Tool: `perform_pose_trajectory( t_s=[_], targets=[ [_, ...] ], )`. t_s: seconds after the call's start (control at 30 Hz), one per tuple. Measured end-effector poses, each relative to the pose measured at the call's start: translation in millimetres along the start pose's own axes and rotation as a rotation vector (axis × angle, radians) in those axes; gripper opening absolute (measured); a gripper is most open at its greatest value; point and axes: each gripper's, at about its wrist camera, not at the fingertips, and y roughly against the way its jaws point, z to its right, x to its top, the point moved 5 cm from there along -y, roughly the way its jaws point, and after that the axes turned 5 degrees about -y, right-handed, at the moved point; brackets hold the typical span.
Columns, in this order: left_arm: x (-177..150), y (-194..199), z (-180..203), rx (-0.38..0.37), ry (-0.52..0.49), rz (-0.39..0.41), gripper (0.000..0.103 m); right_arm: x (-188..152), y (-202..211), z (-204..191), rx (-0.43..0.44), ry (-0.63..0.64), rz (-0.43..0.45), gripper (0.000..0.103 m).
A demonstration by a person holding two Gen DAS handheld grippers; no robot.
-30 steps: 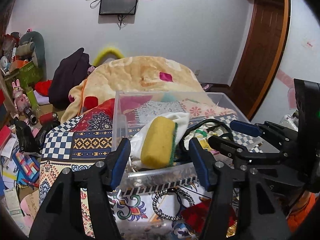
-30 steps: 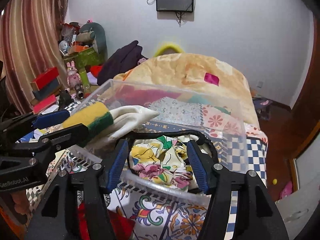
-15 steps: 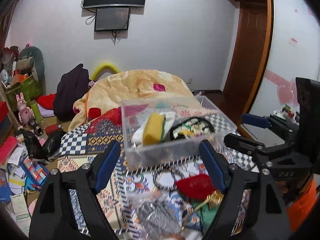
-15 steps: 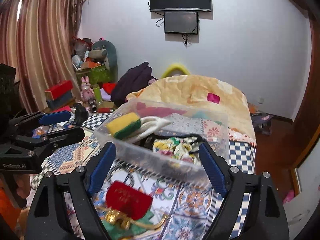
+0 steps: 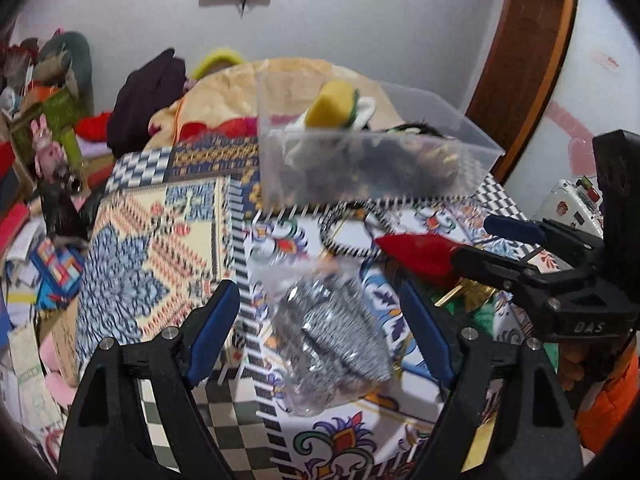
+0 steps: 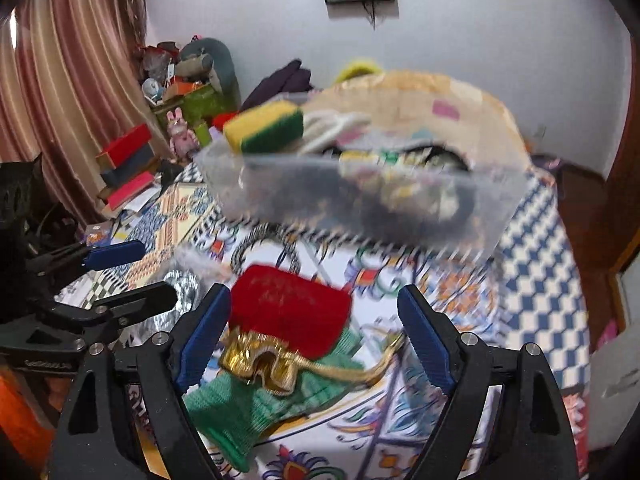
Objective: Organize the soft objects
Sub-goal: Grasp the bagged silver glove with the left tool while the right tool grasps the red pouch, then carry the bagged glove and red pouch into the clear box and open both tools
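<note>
A clear plastic bin (image 5: 372, 176) (image 6: 360, 208) stands on the patterned tablecloth and holds a yellow-green sponge (image 5: 334, 104) (image 6: 264, 126), a white cloth and a floral fabric piece. My left gripper (image 5: 320, 340) is open above a clear bag of silvery scrubbers (image 5: 332, 332). My right gripper (image 6: 316, 336) is open above a red velvet pad (image 6: 290, 308), a gold ornament (image 6: 272, 360) and a green knitted cloth (image 6: 248, 404). Neither gripper holds anything.
A black-and-white bead loop (image 5: 352, 232) lies in front of the bin. An orange blanket (image 6: 420, 100) is heaped behind it. Toys, boxes and papers (image 5: 44, 160) crowd the left side. A wooden door (image 5: 524, 60) is at the right.
Both grippers have pulled back from the bin and tilted down toward the near table. The scrubber bag, red pad and green cloth have come between their fingers.
</note>
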Motion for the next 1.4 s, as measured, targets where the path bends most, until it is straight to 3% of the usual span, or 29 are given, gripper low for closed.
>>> perform_pose_trajectory(
  t_s=[0.1, 0.23, 0.33, 0.47, 0.9, 0.97, 1.13, 1.2, 1.27, 1.4],
  targets=[
    [-11.1, -6.8, -2.9, -0.007, 0.029, -0.017, 0.081, -8.2, -3.0, -6.3, 0.025, 0.009, -0.022, 0.082],
    [-19.5, -15.7, -2.2, -0.032, 0.051, -0.038, 0.067, -13.6, -4.8, -9.6, 0.041, 0.008, -0.039, 0.062],
    [-20.1, -13.9, 2.9, -0.034, 0.035, -0.03, 0.055, -14.5, -1.2, -6.4, 0.047, 0.001, -0.027, 0.053],
    [-22.2, -12.3, 8.5, -0.034, 0.021, -0.021, 0.045, -14.9, 3.7, -3.1, 0.051, -0.002, -0.02, 0.035],
    [1.4, 20.0, 7.2, -0.024, 0.01, 0.064, 0.02, 8.9, 46.2, 14.2, 0.01, -0.032, 0.118, 0.034],
    [9.4, 28.1, 6.9, -0.027, 0.001, 0.091, 0.012, 14.6, 52.7, 17.5, 0.007, -0.035, 0.14, 0.034],
    [16.6, 31.4, 5.0, -0.015, -0.005, 0.092, 0.013, 19.6, 63.5, 19.9, 0.001, -0.043, 0.18, 0.034],
    [12.7, 25.7, 3.0, -0.025, 0.009, 0.064, 0.025, 19.2, 63.3, 22.2, -0.005, -0.045, 0.18, 0.034],
    [3.7, 15.3, 0.2, -0.016, 0.023, 0.024, 0.047, 18.7, 61.9, 22.7, -0.006, -0.048, 0.177, 0.034],
    [-12.1, -0.9, 0.7, -0.011, 0.023, -0.029, 0.052, 18.7, 60.7, 23.6, -0.009, -0.046, 0.17, 0.034]
  ],
)
